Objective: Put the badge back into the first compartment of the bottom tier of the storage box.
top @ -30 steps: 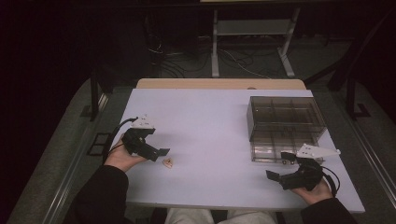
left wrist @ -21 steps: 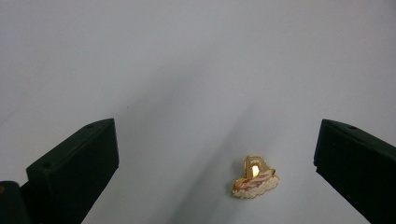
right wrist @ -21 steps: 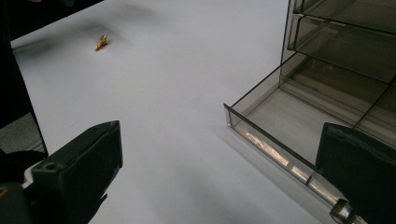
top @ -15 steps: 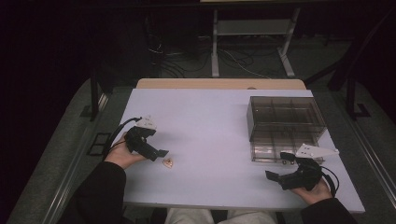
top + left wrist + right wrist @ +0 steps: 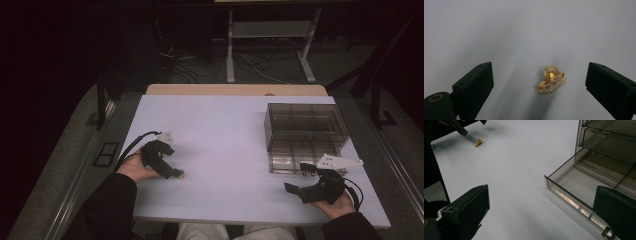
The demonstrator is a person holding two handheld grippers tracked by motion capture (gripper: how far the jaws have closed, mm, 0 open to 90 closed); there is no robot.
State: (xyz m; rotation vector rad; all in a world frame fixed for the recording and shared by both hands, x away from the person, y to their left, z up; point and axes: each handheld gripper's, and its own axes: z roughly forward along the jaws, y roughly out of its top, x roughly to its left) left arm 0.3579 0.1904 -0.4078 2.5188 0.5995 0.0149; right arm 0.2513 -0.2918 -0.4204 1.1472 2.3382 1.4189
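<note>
— Left gripper view first: what lies on the table?

— A small gold hair clip (image 5: 552, 80) with pale, pinkish trim, lying on the white table (image 5: 529, 30), between the two black jaws but touching neither. The jaws are spread wide and have just been closing a little; the clip sits nearer the right-hand one.

— And from the high view?

— The left gripper (image 5: 175, 173) is low at the table's near left, held in the person's left hand (image 5: 134, 170), tips down at the clip (image 5: 182, 175), which is barely a speck at the tips. A black cable loops away behind it.

— Where is the other hand?

— At the near right corner. The right gripper (image 5: 295, 190) points leftward across the table, its jaws spread with nothing between them, well apart from the clip.

— Anything nearby?

— A smoky clear plastic drawer box (image 5: 305, 127) stands just beyond it, its lowest drawer (image 5: 571, 187) pulled out toward the person; in the right gripper view that open drawer looks bare inside.
</note>
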